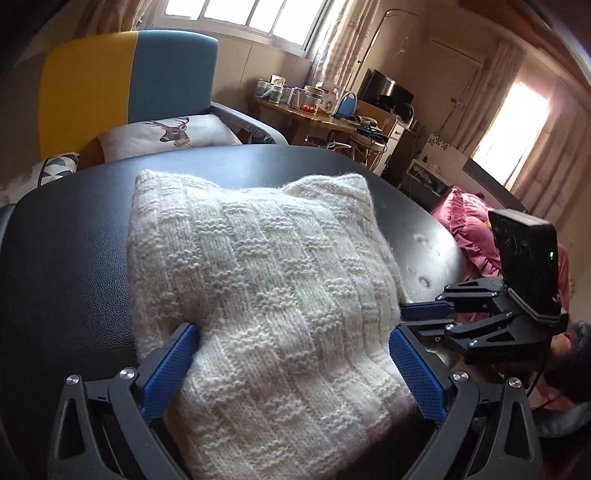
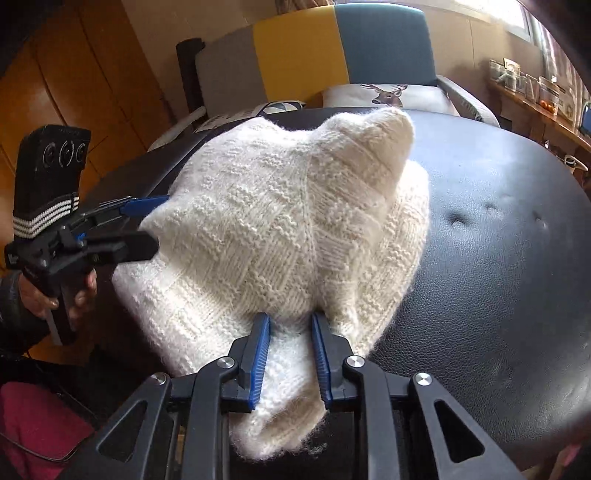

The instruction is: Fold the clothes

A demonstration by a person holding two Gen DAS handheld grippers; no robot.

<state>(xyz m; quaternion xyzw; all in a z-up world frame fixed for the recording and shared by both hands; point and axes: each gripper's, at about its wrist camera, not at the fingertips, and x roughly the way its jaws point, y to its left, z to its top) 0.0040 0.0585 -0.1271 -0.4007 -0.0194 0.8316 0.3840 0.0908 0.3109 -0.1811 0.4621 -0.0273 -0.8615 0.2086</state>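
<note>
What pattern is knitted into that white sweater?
A basket-weave check of alternating blocks on the cream sweater, clearest in the left wrist view.

Black leather bench point(image 1: 74, 236) sitting in front of a yellow-and-blue sofa point(image 1: 129, 74) with a deer-print cushion point(image 1: 170, 134). Daylight coming through curtained windows point(image 1: 240, 14); second window point(image 1: 513, 125) glaring on the right. Cluttered wooden side table point(image 1: 314, 118) standing beyond the bench's far edge. Wood-panelled wall point(image 2: 74, 74) showing left of the sofa.
</note>
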